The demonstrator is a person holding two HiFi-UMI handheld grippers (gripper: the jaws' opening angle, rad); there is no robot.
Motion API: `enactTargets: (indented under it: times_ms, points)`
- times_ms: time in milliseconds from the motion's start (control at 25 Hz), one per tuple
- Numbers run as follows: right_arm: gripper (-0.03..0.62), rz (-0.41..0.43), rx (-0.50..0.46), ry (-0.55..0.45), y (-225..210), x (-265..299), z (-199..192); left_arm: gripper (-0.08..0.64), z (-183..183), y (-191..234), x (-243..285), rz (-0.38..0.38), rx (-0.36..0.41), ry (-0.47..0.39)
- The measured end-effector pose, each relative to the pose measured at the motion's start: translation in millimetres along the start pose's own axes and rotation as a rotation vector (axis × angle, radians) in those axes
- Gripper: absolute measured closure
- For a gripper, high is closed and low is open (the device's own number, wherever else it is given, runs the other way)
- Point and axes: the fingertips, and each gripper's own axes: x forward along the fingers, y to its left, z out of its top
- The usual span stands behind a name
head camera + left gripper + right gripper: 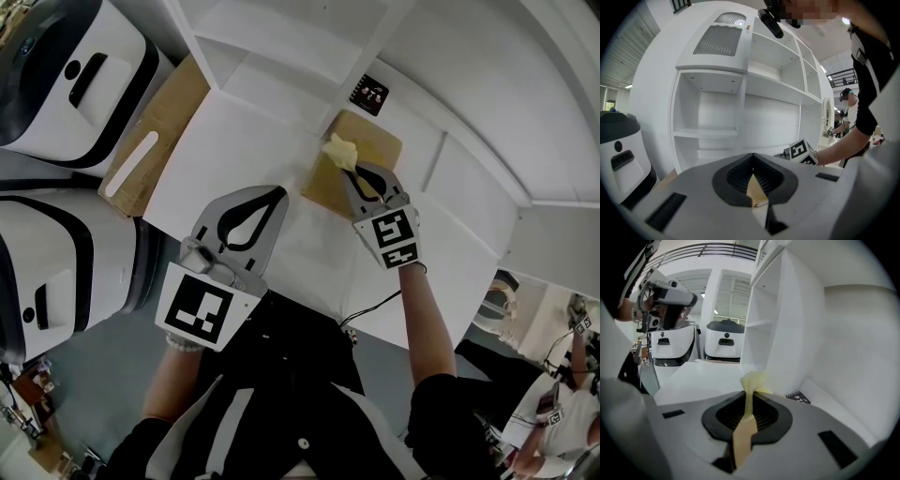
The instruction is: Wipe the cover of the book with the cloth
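A tan book [367, 142] lies flat on the white table [234, 150], near the shelf unit. My right gripper [353, 170] hangs over the book's near half, shut on a yellow cloth [338, 150] that bunches out past its tips onto the cover. The right gripper view shows the cloth [752, 380] pinched between the jaws and the tan cover [742, 440] below them. My left gripper [277, 191] hovers over the bare table just left of the book, shut with nothing in it. In the left gripper view its tips [753, 156] meet, and the book [754, 189] shows beneath.
A small black notebook [369, 94] lies beyond the book by the shelf wall. A cardboard box [157, 131] sits at the table's left end, with white rounded machines [70, 80] beside it. White shelves [717, 117] stand behind the table. Another person [553, 403] stands at lower right.
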Motion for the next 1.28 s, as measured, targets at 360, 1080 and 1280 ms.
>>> enactTargets:
  times_ms: [360, 1080, 1280]
  points:
    - [0.555, -0.214, 0.106, 0.021, -83.6, 4.0, -20.2, 0.56, -3.8, 4.8, 3.6, 0.019, -0.003, 0.014]
    - [0.555, -0.235, 0.083, 0.187, -111.4, 37.3, -67.7, 0.56, -9.4, 12.2, 3.6, 0.036, -0.01, 0.03]
    - [0.555, -0.205, 0.086, 0.181, -101.1, 37.5, -66.4, 0.56, -9.9, 10.6, 3.2, 0.029, -0.007, 0.028]
